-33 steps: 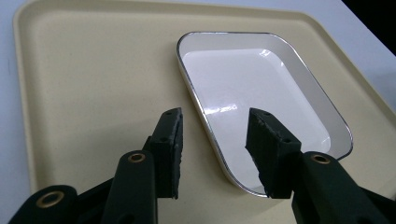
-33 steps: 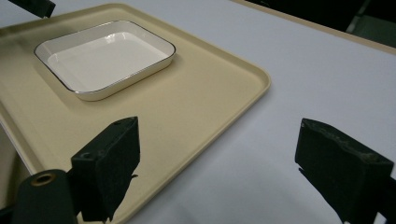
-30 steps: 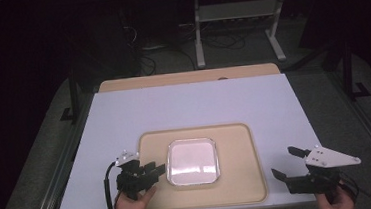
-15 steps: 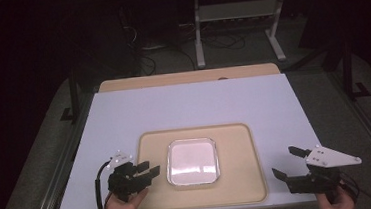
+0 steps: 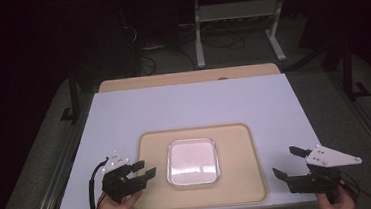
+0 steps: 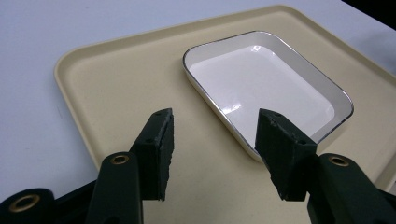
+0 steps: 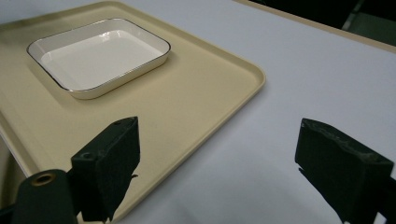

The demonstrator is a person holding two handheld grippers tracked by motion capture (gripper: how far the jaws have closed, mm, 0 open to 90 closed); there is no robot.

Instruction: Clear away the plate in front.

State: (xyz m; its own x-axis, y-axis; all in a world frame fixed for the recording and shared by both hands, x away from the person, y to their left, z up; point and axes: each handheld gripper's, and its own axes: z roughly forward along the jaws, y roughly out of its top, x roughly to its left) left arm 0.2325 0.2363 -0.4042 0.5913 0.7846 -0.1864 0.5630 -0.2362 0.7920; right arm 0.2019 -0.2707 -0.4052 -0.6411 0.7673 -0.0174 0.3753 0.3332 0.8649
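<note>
the table (image 5: 193, 104) carried a pale lavender-white sheet over nearly all of its top, with a strip of bare light wood showing along the far edge. a beige tray (image 5: 155, 187) with a raised rim and rounded corners lay on the near middle of the sheet, its long side running across the table. a white dish (image 5: 193, 161), square with rounded corners and a thin dark rim line, sat flat in the middle of that tray, with nothing in it and glossy under the light.

the left gripper (image 5: 142, 170) hovered over the tray's left edge, pointing toward the dish; its jaws had just been opening and stood apart with nothing between them. in the left gripper view, the dish (image 6: 266, 88) lay just ahead of the pads, one near corner sitting behind the right-hand pad. the right gripper (image 5: 289, 162) hung just off the tray's right edge over the sheet, its jaws spread wide and gripping nothing, a grey three-cornered plate on top.

the room behind was dark. grey carpet showed on both sides of the table, and a white metal stand (image 5: 237, 25) with a low shelf stood on the floor beyond, beside a loose tangle of cables (image 5: 154, 52). no brand, label or readable writing could be made out on anything.
</note>
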